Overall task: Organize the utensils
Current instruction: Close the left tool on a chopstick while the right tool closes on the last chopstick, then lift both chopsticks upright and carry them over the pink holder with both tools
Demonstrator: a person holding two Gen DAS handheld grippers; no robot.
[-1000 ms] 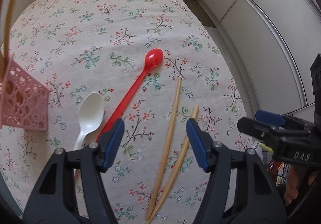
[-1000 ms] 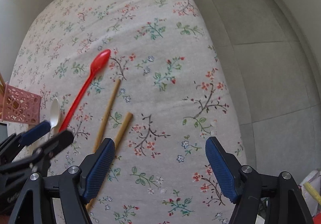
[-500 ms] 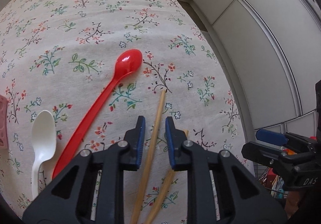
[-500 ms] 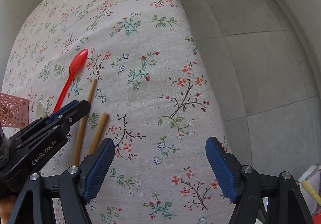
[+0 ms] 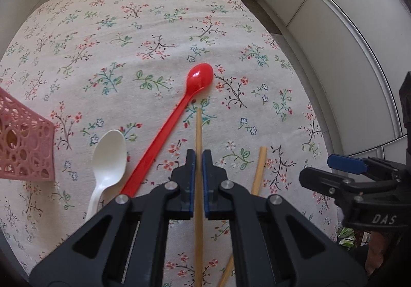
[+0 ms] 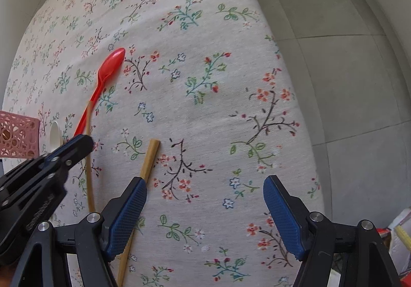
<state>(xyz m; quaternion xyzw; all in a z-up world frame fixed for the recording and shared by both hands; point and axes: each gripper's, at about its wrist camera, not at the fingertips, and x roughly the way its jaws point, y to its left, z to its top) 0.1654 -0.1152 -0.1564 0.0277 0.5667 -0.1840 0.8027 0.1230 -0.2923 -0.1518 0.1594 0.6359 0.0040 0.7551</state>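
Looked steeply down from close above the floral tablecloth (image 5: 154,30), each along its own fingers; shared red spoon (image 5: 199,76), chopsticks, pink basket (image 6: 15,135).

Red, white, tan and pink on a flowered cloth

The tablecloth (image 5: 154,30) is cream, printed all over with small sprigs: red and pink blossoms, green and teal leaves, dark brown twigs, a few blue-outlined flowers. The long spoon (image 5: 177,117) is glossy red; the short spoon (image 5: 109,156) is plain white. Both chopsticks, the held one (image 5: 198,127) and the loose one (image 5: 258,171), are pale tan. The basket (image 5: 23,148) at the cloth's left edge is dusty pink with a lattice of round holes. The left gripper (image 5: 198,156) and right gripper (image 6: 205,210) are black with blue pads and silver screws. The walls are off-white panels, the floor grey tiles.
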